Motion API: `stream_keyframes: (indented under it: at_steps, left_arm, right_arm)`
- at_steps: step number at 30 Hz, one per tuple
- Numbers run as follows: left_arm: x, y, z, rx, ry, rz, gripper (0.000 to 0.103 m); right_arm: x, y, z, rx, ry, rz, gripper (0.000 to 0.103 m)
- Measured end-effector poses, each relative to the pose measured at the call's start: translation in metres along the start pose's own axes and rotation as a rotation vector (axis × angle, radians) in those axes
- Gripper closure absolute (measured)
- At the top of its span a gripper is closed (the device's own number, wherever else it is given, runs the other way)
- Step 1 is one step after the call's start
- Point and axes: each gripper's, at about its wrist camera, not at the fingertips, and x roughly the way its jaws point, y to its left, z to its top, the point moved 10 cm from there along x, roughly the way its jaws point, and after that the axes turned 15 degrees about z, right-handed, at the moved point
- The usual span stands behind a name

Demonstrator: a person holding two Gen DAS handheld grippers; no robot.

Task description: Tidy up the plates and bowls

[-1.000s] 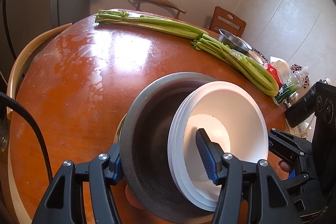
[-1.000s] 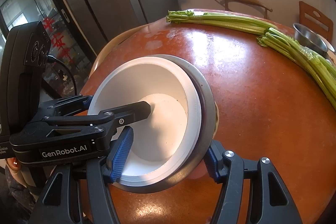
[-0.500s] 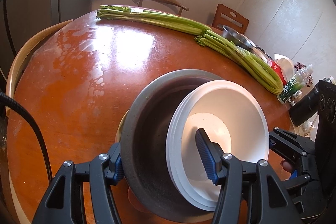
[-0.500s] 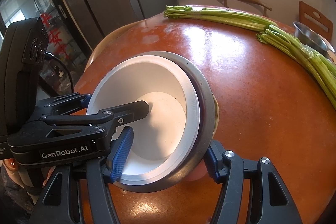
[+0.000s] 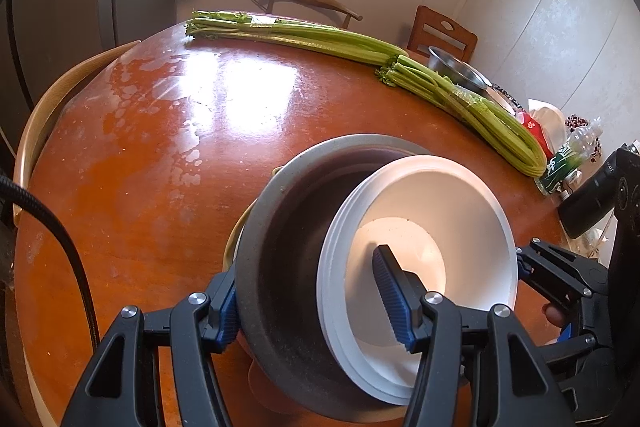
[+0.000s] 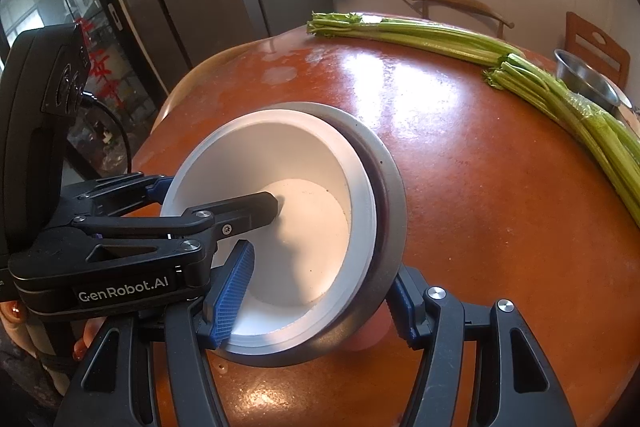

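A stack of bowls is held tilted above the round wooden table point(image 5: 168, 147): white bowls point(image 5: 432, 211) nested in a grey bowl point(image 5: 288, 227), with a tan rim point(image 5: 232, 239) under it. My left gripper point(image 5: 308, 299) is shut on the stack's near rim, one finger outside the grey bowl, one inside the white one. My right gripper point(image 6: 316, 287) is shut on the same stack point(image 6: 304, 163) from the other side. Each gripper shows in the other's view.
Two long celery bunches point(image 5: 320, 39) point(image 6: 568, 99) lie across the far side of the table. A steel bowl point(image 5: 456, 71) sits at the far right edge, beside bags and a bottle point(image 5: 568, 155). Wooden chairs point(image 5: 308, 3) stand around the table.
Both grippers have carried the bowl stack a little forward over the table. The grip on the stack is unchanged.
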Motion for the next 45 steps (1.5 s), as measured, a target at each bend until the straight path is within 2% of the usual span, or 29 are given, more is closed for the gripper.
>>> stream_keyframes:
  at_steps: [6,33,35,38,41,45]
  left_arm:
    - [-0.001,-0.001,0.000,-0.002,-0.003,0.003,0.044]
    - [-0.019,0.010,0.006,-0.020,-0.049,0.018,0.044]
    - [-0.021,0.011,0.007,-0.016,-0.057,0.030,0.044]
    - [-0.025,0.024,0.011,-0.018,-0.090,0.125,0.043]
    - [-0.026,0.028,0.010,-0.041,-0.080,0.095,0.043]
    - [-0.028,0.031,0.009,-0.035,-0.084,0.111,0.043]
  right_arm:
    - [-0.004,-0.008,0.001,-0.019,-0.017,-0.061,0.038]
    - [-0.001,-0.011,0.003,-0.017,-0.028,-0.055,0.038]
    - [0.000,-0.011,0.003,-0.018,-0.026,-0.051,0.038]
    - [0.001,-0.010,0.003,-0.013,-0.029,-0.043,0.038]
    - [0.002,-0.009,0.004,-0.016,-0.030,-0.037,0.038]
    - [0.002,-0.009,0.004,-0.013,-0.032,-0.038,0.038]
